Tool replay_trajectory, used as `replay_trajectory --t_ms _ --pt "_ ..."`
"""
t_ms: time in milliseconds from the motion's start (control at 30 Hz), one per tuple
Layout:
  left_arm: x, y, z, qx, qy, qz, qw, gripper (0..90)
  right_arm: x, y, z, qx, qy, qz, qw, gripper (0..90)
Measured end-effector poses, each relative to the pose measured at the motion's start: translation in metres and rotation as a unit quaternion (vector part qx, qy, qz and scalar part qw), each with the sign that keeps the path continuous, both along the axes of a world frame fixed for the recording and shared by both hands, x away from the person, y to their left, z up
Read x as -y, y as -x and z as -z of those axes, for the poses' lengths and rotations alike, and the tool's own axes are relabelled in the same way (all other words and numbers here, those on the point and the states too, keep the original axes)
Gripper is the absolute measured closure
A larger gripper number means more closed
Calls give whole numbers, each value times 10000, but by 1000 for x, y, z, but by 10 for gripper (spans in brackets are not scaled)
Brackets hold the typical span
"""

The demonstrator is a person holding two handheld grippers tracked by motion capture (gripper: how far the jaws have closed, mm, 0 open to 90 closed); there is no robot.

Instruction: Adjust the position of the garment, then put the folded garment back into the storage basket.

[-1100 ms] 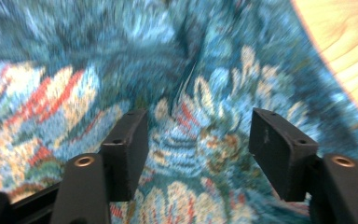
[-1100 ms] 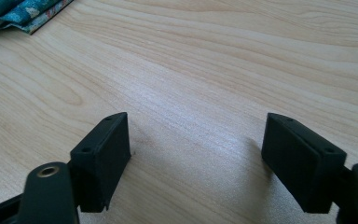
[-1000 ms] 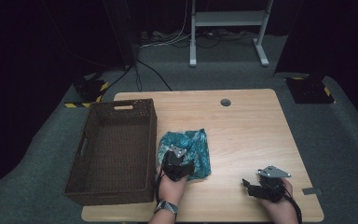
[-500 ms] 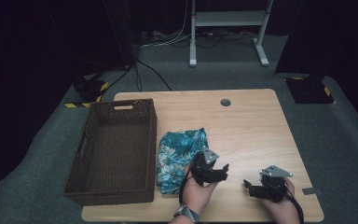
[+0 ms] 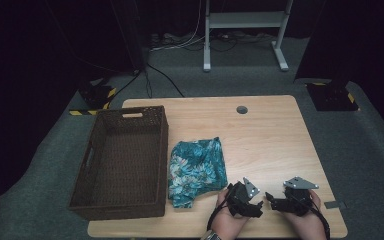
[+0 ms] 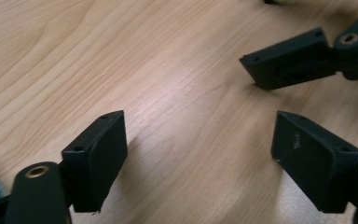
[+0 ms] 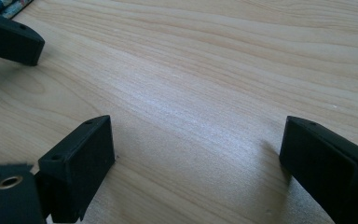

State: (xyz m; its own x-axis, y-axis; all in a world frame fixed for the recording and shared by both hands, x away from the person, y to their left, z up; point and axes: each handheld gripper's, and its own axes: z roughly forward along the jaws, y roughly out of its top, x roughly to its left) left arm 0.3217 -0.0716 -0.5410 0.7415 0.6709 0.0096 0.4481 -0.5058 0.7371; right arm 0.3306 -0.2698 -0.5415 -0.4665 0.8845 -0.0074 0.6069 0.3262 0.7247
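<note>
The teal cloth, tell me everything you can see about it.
The cloth is a soft fabric, teal with a pale flower print, folded into a rough rectangle with rumpled edges. It lies flat on the wooden table, right beside the wicker basket, its left edge at the basket's wall. Neither claw touches it; the left claw sits open on the table to its right.
</note>
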Motion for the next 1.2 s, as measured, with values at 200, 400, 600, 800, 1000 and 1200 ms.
replay_trajectory --t_ms 200,400,600,800,1000,1200 --pt "3 -1 0 -45 -57 128 9999 114 1 0 0 -6 -4 22 10000 96" --pt "3 1 1 -103 -80 194 9997 71 2 1 0 -8 -15 28 10000 98" --pt "-1 -3 -3 -257 2 164 9995 74 2 1 0 -5 -14 36 10000 102" --pt "-5 -3 -16 -47 61 155 9998 77 2 0 0 -1 -9 27 10000 101" --pt "-18 -2 -32 89 200 4 9998 76 1 -1 0 -14 -4 7 10000 94" --pt "-35 -10 -44 49 216 -270 9994 83 -1 -1 0 -11 -1 -12 10000 93"
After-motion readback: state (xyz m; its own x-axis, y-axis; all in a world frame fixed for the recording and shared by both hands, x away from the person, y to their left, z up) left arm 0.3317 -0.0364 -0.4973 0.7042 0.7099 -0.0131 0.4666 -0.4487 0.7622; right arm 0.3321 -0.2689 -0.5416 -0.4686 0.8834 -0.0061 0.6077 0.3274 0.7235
